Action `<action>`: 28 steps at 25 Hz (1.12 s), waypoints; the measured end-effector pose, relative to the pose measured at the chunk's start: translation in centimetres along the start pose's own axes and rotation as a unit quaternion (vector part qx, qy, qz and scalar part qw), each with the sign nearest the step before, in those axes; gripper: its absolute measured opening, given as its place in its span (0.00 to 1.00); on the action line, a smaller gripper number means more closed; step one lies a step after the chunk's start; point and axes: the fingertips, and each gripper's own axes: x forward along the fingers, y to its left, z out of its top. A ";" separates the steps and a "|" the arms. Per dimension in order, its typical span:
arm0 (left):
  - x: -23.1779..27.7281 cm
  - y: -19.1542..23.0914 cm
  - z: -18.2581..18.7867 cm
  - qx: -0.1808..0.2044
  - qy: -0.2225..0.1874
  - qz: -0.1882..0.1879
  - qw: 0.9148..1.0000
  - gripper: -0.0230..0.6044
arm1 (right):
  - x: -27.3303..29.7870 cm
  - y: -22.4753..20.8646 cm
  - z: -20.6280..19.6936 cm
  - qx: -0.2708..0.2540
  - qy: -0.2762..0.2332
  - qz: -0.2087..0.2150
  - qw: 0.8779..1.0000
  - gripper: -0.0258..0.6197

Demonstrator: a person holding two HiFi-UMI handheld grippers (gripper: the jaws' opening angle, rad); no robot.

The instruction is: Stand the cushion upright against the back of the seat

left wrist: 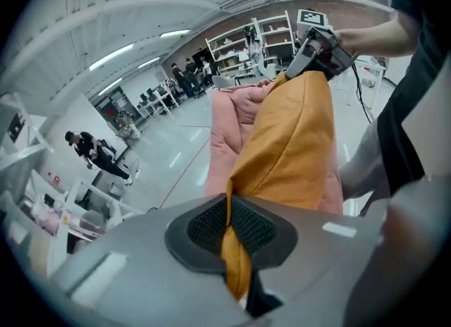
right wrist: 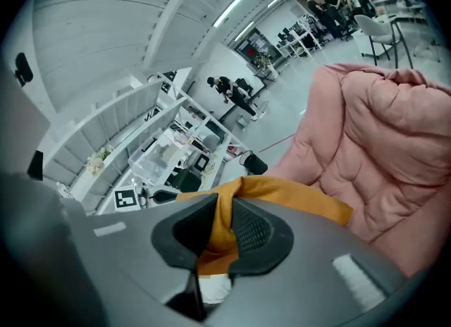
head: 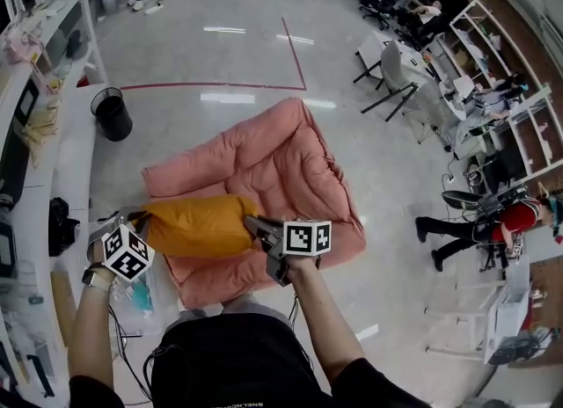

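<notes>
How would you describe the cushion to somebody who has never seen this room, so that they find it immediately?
Find the big pink padded seat in the middle of the head view. Over its near part, an orange cushion is held up between the left gripper and the right gripper, each shut on one end. It is the only orange thing there, and it is smooth where the seat is quilted.
</notes>
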 end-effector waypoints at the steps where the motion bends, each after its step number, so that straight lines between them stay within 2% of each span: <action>1: 0.0 0.9 0.4 0.013 0.002 0.004 1.000 0.10 | 0.1 0.3 -0.2 0.003 0.001 0.002 1.000 0.13; 4: 0.3 3.3 2.0 0.063 0.010 0.016 0.998 0.09 | 0.2 0.9 -1.3 0.021 0.009 0.010 1.000 0.13; 8: 1.1 6.0 4.7 0.140 0.024 0.046 0.989 0.09 | 0.7 2.3 -3.9 0.066 0.022 0.041 0.997 0.13; 11: 2.3 7.4 6.9 0.162 0.021 0.057 0.985 0.09 | 1.5 3.7 -5.9 0.109 0.026 0.074 0.991 0.13; 15: 4.8 7.2 8.9 0.186 0.025 0.043 0.981 0.09 | 2.2 3.9 -8.0 0.159 0.039 0.090 0.982 0.13; 19: 7.3 4.9 10.2 0.209 0.026 0.023 0.977 0.09 | 1.7 1.6 -10.0 0.179 0.042 0.063 0.981 0.13; 25: 10.1 1.7 13.8 0.197 -0.008 -0.006 0.980 0.09 | -1.8 -4.2 -9.9 0.218 -0.012 0.019 0.976 0.13; 28: 11.3 0.3 15.7 0.205 -0.025 -0.011 0.978 0.08 | -3.6 -6.9 -9.7 0.234 -0.044 -0.006 0.971 0.13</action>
